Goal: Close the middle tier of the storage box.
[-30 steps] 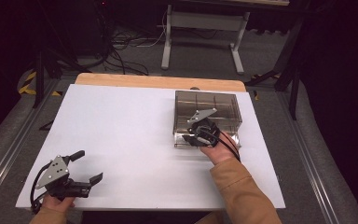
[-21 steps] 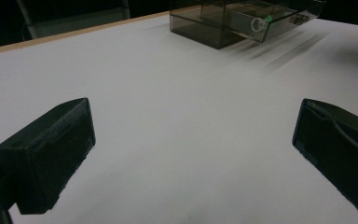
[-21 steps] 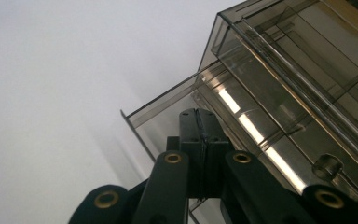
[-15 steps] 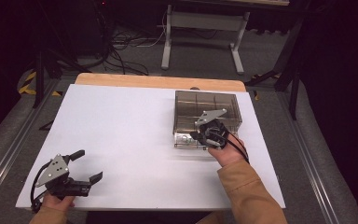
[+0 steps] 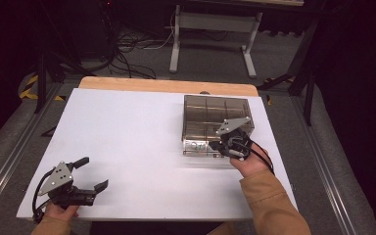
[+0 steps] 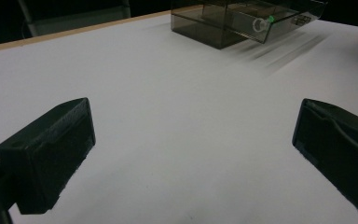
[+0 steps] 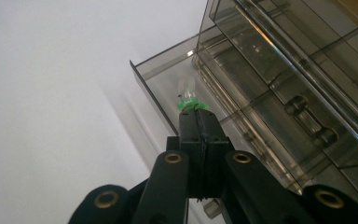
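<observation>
Drawer (image 5: 199,146) work under way at the table's (image 5: 127,127) right side: the smoky box (image 5: 216,116) sits near the far right corner, and its bottom drawer juts out toward the near edge. The right claw (image 5: 221,144) is clamped on the knob (image 7: 187,95) with the green band, jaws pressed together around it in the right gripper view. The pull looks partly done, judging by how far the front stands off the box. Next move calls for a straight, level draw toward the near edge, so the light box doesn't slide along. The left claw (image 5: 94,173) waits near the near left corner, jaws apart, holding nothing.
</observation>
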`<state>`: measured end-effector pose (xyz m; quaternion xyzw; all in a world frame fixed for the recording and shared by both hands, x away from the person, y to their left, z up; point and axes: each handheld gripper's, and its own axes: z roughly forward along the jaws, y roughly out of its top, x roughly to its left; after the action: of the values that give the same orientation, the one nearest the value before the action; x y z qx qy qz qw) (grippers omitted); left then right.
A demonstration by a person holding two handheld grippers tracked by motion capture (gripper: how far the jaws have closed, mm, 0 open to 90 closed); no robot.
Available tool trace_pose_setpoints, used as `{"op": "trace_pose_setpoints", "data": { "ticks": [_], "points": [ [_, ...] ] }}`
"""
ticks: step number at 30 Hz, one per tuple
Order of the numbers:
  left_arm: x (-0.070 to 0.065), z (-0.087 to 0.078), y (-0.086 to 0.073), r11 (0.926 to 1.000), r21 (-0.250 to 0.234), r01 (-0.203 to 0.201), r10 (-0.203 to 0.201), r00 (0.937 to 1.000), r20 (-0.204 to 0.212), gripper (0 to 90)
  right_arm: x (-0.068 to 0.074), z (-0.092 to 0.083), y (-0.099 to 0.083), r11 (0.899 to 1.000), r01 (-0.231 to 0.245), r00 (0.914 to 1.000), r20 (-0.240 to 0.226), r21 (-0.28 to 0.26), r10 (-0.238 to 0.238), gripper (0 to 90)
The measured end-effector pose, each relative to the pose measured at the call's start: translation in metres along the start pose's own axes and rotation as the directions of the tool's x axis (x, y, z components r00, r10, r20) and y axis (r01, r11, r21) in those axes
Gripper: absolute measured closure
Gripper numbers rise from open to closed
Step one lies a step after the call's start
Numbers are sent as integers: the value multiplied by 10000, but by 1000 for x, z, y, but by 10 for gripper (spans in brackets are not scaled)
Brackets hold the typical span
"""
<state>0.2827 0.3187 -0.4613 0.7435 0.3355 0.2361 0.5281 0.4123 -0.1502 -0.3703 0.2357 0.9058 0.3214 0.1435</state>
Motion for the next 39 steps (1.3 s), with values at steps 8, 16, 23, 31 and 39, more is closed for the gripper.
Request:
{"op": "trace_pose_setpoints", "data": {
  "ticks": [8,16,23,31,39],
  "points": [
    [0,0,0,10000,21,-41,41,10000,13,1,-1,-5,-8,9996,77,10000,54,278,-79,900],
    [0,1,0,10000,40,-40,39,10000,52,1,-2,-9,-16,9989,111,9999,22,463,-112,900],
    [0,1,0,10000,51,-61,61,10000,51,2,-3,-7,-25,9954,269,9996,-11,917,-270,900],
    [0,1,0,10000,47,-55,55,10000,45,1,-5,-7,-32,9906,351,9994,0,1324,-354,900],
    [0,1,0,10000,71,-35,35,10000,54,1,-9,-3,-39,9826,333,9994,23,1829,-343,900]
  ]
}}
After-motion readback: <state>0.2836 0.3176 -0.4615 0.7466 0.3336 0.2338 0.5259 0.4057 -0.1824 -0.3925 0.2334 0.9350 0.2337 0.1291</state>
